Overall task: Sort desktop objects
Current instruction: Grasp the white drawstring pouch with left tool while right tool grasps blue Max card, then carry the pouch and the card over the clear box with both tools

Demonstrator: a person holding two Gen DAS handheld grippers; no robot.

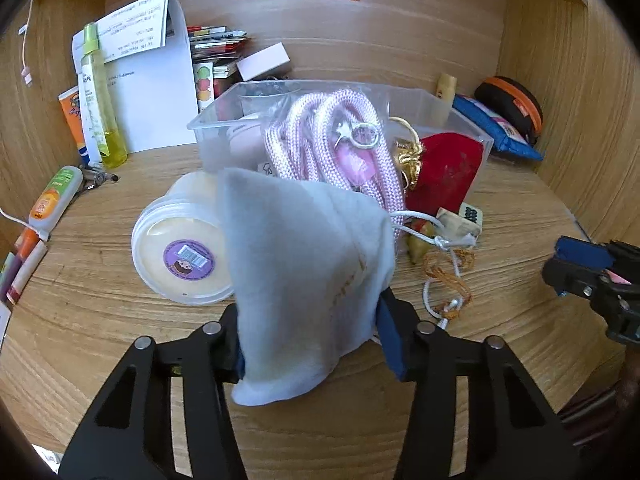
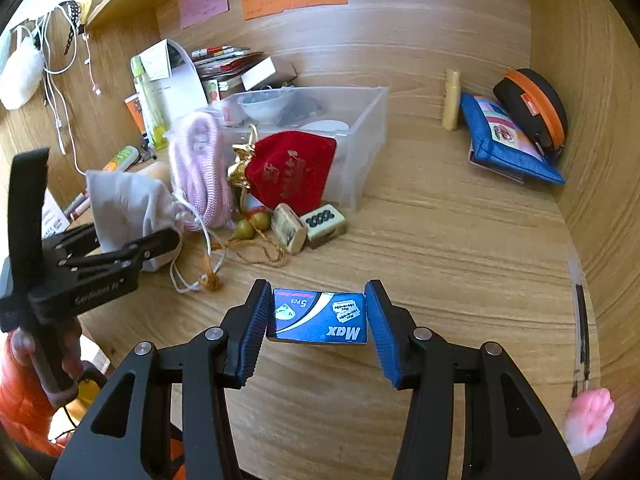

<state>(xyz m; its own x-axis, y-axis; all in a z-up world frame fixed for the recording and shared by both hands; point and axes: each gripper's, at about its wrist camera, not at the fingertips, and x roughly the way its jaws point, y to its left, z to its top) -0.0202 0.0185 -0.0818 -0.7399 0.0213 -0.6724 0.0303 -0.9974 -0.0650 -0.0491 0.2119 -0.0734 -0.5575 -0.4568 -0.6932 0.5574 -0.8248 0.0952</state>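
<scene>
While both grippers were loaded, the wooden desk [image 2: 460, 248] was still crowded: the clear plastic bin [image 2: 360, 128] sat at the back, with a pink rope coil [image 1: 320, 140] and a red velvet pouch [image 2: 292, 168] leaning on its front wall. The left gripper [image 1: 310, 344] stood partly closed, pads pressing both sides of a grey drawstring pouch [image 1: 304, 272], which hung lifted in front of the bin; its white cord [image 1: 436, 280] trailed to the desk, tangled near an orange tassel [image 1: 448, 276]. The right gripper [image 2: 318, 326] stood at a similar width, blue pads clamped on the short ends of a small blue razor-blade box [image 2: 320, 318], held above bare desk near the front. To do this step well, I'd lift the pouch until the cord cleared the tassel and the small gourds [image 2: 252, 224], then move it; dragging would pull the clutter along. Box grip looked square, so keep it level and don't squeeze harder, since thin card crushes.
</scene>
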